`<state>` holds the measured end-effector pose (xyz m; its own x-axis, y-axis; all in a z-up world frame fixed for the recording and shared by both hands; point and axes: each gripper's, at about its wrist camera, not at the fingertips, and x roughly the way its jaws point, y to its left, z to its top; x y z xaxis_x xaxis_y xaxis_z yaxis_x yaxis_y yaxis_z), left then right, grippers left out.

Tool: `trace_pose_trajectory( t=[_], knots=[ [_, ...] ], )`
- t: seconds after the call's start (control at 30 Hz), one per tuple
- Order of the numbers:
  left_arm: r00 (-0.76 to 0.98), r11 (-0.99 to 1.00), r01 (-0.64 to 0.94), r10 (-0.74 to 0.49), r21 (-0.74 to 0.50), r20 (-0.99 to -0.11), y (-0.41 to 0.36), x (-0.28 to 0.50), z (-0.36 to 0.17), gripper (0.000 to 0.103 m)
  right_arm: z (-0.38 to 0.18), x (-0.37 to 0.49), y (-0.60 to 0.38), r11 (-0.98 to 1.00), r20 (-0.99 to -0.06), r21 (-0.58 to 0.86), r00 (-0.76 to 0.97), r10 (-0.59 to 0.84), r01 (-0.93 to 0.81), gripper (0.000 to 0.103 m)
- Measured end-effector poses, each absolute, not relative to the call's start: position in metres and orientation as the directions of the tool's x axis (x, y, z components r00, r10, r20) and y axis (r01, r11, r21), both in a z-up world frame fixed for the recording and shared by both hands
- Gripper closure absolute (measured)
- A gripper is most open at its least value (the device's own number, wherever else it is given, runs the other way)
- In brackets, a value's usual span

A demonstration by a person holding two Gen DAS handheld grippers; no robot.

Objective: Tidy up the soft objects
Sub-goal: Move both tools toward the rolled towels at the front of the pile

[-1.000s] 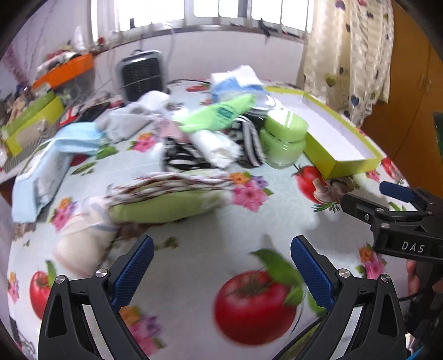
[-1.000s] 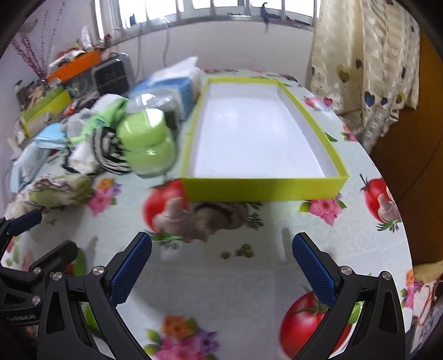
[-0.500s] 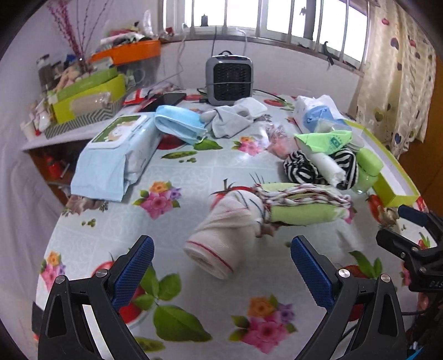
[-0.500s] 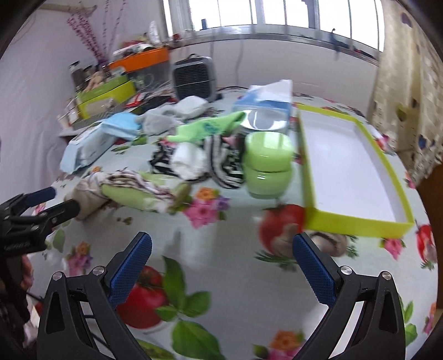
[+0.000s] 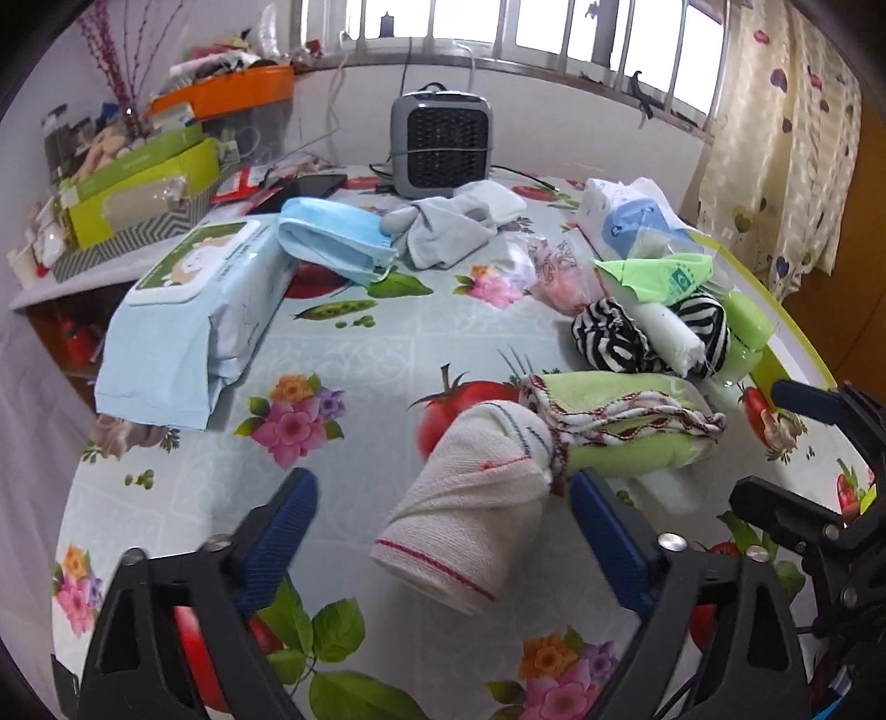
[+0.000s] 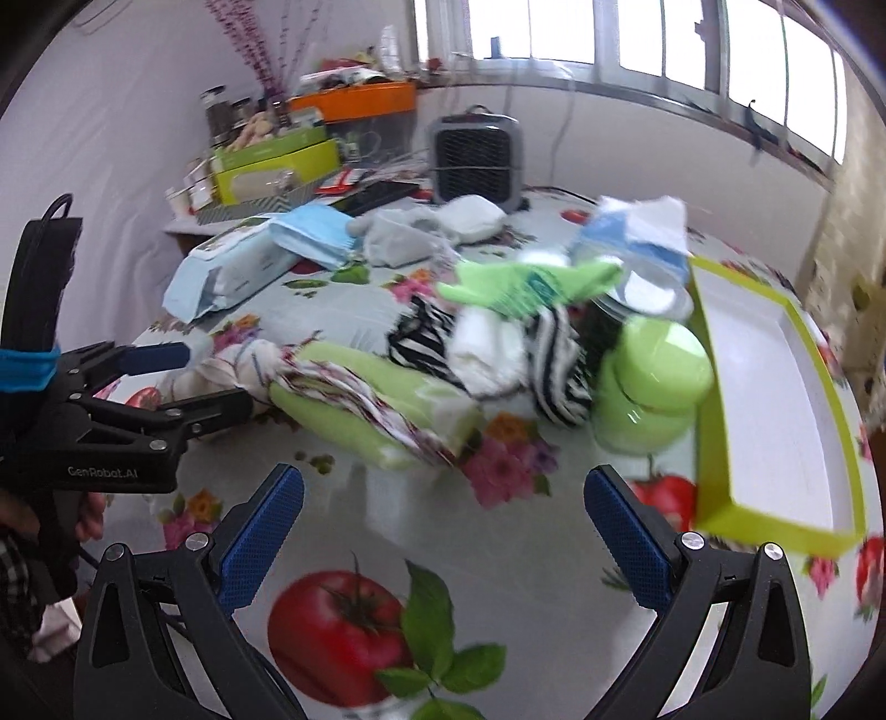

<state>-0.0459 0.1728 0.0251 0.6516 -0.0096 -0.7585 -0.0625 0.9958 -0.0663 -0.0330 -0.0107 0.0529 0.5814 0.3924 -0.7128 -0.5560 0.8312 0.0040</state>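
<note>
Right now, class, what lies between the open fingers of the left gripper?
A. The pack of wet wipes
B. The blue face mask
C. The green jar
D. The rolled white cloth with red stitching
D: in the left wrist view the rolled white cloth lies between the spread fingers of the left gripper, while the wet wipes pack, face mask and green jar sit farther off.

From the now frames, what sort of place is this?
Probably a lived-in home room: a table with a flowered oilcloth under a barred window, patterned curtains, and a small heater.
</note>
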Motion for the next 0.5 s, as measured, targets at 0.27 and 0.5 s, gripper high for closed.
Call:
trace_pose_trajectory(
  t=[0.27,0.5],
  knots=[
    [0.644,0.986,-0.136,0.012,-0.1,-0.765,0.196,-0.047,0.022,0.018,0.04,-0.02,0.027,0.759,-0.743,-0.046,0.53,0.409,-0.65,0.001],
    [0.634,0.979,-0.164,0.012,-0.118,-0.773,0.206,-0.044,0.017,0.018,0.031,-0.042,0.035,0.696,-0.774,0.071,0.4,0.49,-0.715,0.001]
  ],
)
